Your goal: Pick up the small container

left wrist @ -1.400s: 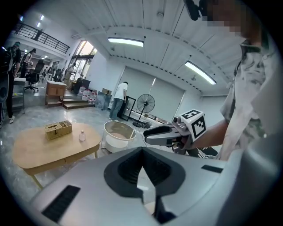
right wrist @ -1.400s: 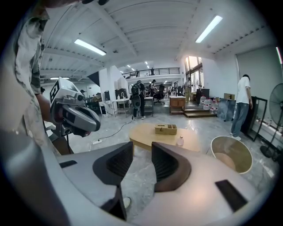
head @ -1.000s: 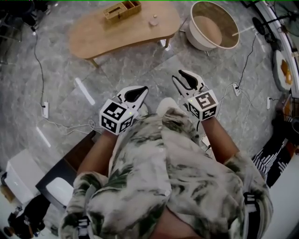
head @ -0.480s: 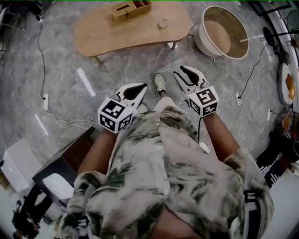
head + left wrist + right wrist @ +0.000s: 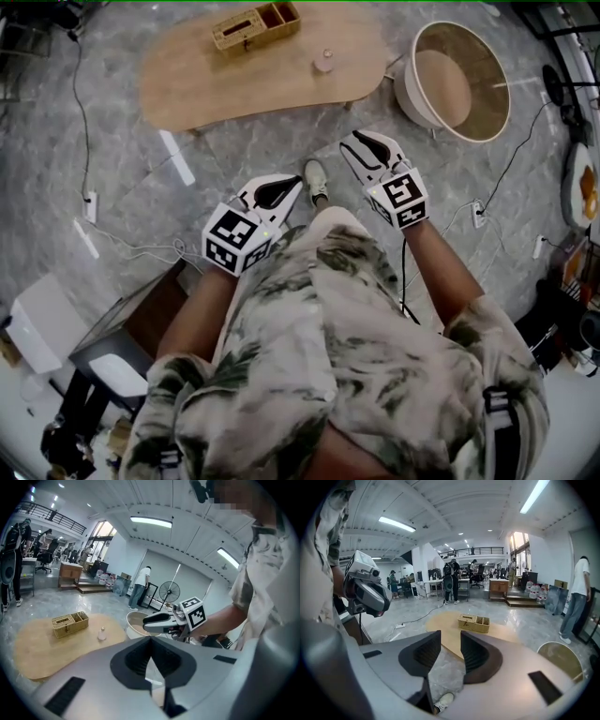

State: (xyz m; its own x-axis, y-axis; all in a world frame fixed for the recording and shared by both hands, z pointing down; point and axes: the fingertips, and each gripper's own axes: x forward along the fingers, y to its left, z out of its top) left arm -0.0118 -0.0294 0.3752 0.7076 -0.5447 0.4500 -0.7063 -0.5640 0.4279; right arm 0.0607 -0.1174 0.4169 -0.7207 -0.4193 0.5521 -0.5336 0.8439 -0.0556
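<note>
Task item: small container [image 5: 323,62], pale with a knobbed top, upright on the low wooden table [image 5: 234,84], right of centre, far from both grippers.
Neighbour: woven box [image 5: 255,25], far-left of the container, apart from it.
Left gripper [image 5: 284,187]: jaws together at the tips, nothing held.
Right gripper [image 5: 361,146]: jaws moderately apart, empty; aimed towards the table.
Floor items: round tub [image 5: 459,80] just beside the table's right end; trailing cable [image 5: 82,141] at left.
Risk, knock-over: container looks small and light, so a jaw landing off-centre would likely tip or skid it.
Risk, failed grasp: the left jaws would push it away unless parted first.
Risk, approach: tub or table edge could be bumped on the reach.
</note>
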